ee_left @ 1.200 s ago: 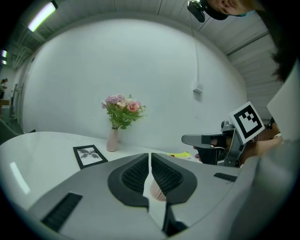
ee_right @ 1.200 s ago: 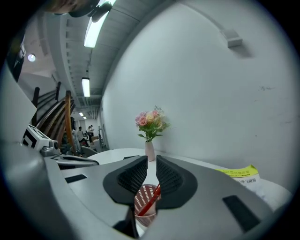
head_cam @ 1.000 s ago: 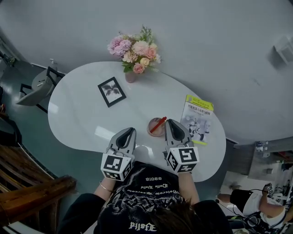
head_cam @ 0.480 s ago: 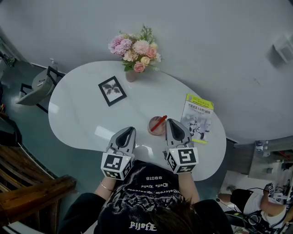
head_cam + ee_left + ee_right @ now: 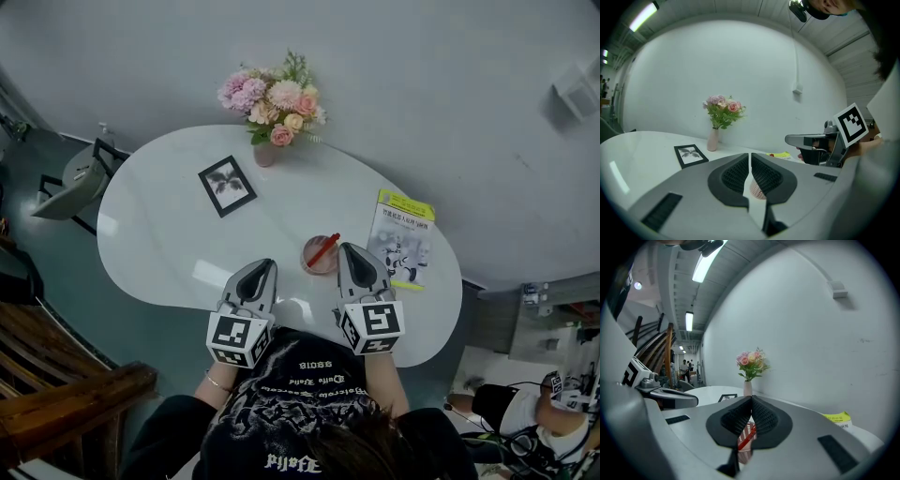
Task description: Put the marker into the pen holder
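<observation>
The marker stands in the pen holder, picture frame to its far left, booklet to its right.

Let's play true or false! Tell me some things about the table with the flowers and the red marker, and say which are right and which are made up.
1. The red marker stands in the pink pen holder. True.
2. The right tool is gripping the marker. False: its jaws are shut on nothing, and the marker sits in the pen holder.
3. The flowers are in a vase at the far edge of the table. True.
4. The picture frame lies on top of the booklet. False: they lie apart, the frame on the left and the booklet on the right.
</observation>
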{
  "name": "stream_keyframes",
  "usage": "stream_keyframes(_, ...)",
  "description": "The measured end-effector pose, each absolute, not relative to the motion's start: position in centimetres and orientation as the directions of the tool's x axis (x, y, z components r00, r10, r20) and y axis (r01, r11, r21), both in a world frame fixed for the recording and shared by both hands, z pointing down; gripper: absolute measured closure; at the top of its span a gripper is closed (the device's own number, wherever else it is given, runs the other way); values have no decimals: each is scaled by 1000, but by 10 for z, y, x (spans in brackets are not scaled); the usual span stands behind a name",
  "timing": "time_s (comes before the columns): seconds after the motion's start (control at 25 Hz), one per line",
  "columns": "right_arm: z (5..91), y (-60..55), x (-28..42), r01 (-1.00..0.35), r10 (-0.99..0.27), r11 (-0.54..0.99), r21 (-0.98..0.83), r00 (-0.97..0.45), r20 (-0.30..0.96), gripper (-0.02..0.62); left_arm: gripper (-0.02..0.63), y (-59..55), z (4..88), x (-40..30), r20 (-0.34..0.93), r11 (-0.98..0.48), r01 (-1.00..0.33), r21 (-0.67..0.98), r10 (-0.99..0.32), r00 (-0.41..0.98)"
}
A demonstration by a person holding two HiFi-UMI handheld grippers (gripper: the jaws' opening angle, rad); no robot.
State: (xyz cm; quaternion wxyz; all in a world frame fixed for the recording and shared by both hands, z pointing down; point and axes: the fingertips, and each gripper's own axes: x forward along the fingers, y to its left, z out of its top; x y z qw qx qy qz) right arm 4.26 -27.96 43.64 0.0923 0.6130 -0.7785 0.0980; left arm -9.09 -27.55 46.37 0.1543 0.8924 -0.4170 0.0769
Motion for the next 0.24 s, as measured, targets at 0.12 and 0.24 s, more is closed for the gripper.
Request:
stream_keyframes(0.12,434,-278,43,-973,-938,228,-33,-229,260,568,571,-273,464,-90,269,-610,-764,210,-715,645)
stream_keyframes(0.24,433,-276,44,-974,-939,226,-28,-226,260,568,571,-271,463,-90,270,-611,-763,211,-714,646)
